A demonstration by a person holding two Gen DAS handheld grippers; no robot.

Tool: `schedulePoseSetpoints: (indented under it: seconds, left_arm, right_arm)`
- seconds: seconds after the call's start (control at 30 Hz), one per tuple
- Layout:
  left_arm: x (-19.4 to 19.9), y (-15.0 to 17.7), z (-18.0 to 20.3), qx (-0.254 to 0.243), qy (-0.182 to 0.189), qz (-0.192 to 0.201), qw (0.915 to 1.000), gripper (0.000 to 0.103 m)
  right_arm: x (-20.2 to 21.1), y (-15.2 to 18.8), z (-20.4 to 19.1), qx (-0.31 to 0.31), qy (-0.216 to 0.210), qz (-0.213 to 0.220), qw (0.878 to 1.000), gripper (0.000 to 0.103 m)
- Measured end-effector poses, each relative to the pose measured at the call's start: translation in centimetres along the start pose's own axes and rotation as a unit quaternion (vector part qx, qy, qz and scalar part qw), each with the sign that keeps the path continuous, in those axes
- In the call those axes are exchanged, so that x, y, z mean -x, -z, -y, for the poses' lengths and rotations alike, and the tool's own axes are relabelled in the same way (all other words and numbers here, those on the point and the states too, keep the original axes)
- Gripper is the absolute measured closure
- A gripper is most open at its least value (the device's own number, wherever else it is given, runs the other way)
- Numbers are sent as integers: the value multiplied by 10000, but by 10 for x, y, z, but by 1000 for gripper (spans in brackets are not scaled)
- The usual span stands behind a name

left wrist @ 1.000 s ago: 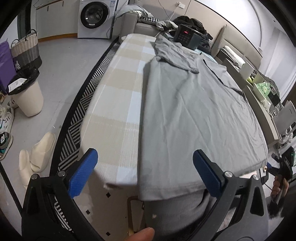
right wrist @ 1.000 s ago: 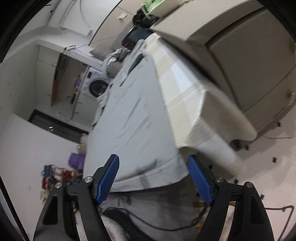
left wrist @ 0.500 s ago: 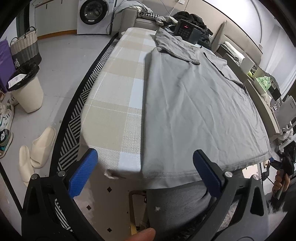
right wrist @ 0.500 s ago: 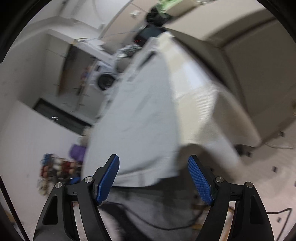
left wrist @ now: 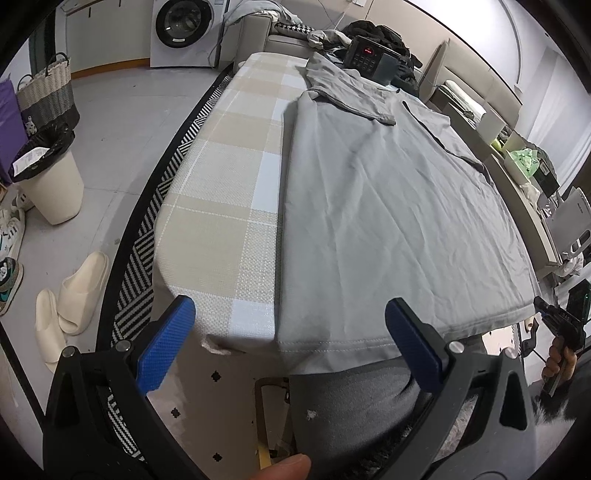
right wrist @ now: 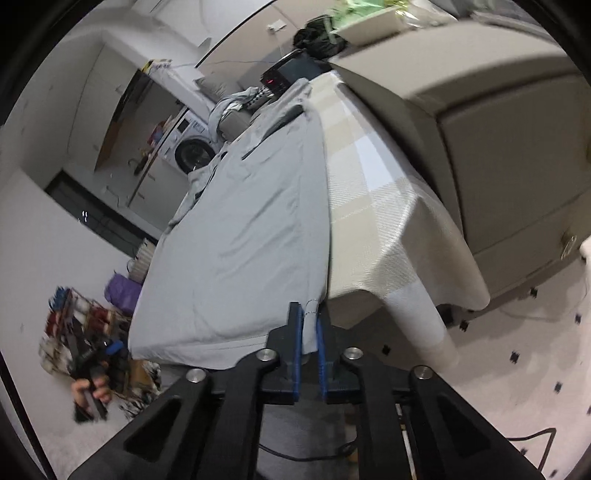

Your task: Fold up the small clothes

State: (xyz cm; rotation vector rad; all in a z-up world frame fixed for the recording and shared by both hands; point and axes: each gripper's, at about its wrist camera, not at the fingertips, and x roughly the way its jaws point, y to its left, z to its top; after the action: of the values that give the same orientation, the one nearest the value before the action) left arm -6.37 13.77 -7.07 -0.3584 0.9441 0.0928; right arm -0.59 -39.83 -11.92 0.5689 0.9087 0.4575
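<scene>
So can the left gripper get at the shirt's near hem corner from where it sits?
Probably yes. The left gripper is open, the grey shirt hem corner lies between its fingers at the table edge, with nothing in between.

No legible text, brand or label anywhere. Red lit characters on display of black device (left wrist: 371, 59) at far end of table, too small to make out; same red glow in right wrist view (right wrist: 272, 81), also unreadable. White slip (left wrist: 29, 162) on rim of bin, far left on floor, carries print too fine to read. Control panel of washing machine (left wrist: 184, 26) at far left blurred, nothing decipherable
</scene>
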Motion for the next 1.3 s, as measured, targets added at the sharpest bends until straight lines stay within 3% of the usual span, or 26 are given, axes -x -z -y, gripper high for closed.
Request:
schedulePoseSetpoints:
  seconds: [0.13, 0.23, 0.33, 0.43, 0.57, 0.73, 0.9, 0.97, 1.07, 1.17, 1.3]
  left_arm:
    - [2, 0, -2, 43, 61, -12, 10000, 1]
    - [7, 1, -8, 111, 145, -45, 9998, 1]
    - [11, 3, -18, 136, 424, -168, 9989, 8]
    - [14, 8, -26, 185, 839, -274, 9959, 24]
    - [5, 17, -20, -143, 1165, -617, 9912, 38]
    - [-13, 24, -14, -166, 1158, -943, 9886, 39]
    - [-25, 23, -28, 431, 1685, -785, 9816, 39]
    - [-29, 23, -34, 658, 1775, -798, 9787, 56]
    - [-33, 27, -31, 542, 1715, -941, 9792, 86]
    - [-29, 29, -21, 265, 1727, -948, 9800, 95]
    - [-14, 23, -8, 54, 2022, -694, 9769, 97]
  right_arm:
    - [11, -7, -13, 114, -367, 254, 9989, 98]
    - [19, -14, -14, -98, -881, 752, 9932, 98]
    - [20, -18, -14, -220, -817, 953, 9918, 98]
    - [18, -19, -11, -324, -892, 951, 9909, 98]
    - [14, -20, -11, -349, -811, 850, 9925, 98]
    - [10, -22, -16, -288, -773, 795, 9934, 98]
    - [9, -21, -14, -308, -756, 766, 9937, 98]
    - [9, -21, -13, -317, -747, 753, 9939, 98]
    - [10, -20, -13, -325, -735, 746, 9940, 98]
    - [10, -20, -13, -322, -727, 745, 9941, 98]
    - [11, -19, -12, -324, -766, 788, 9934, 98]
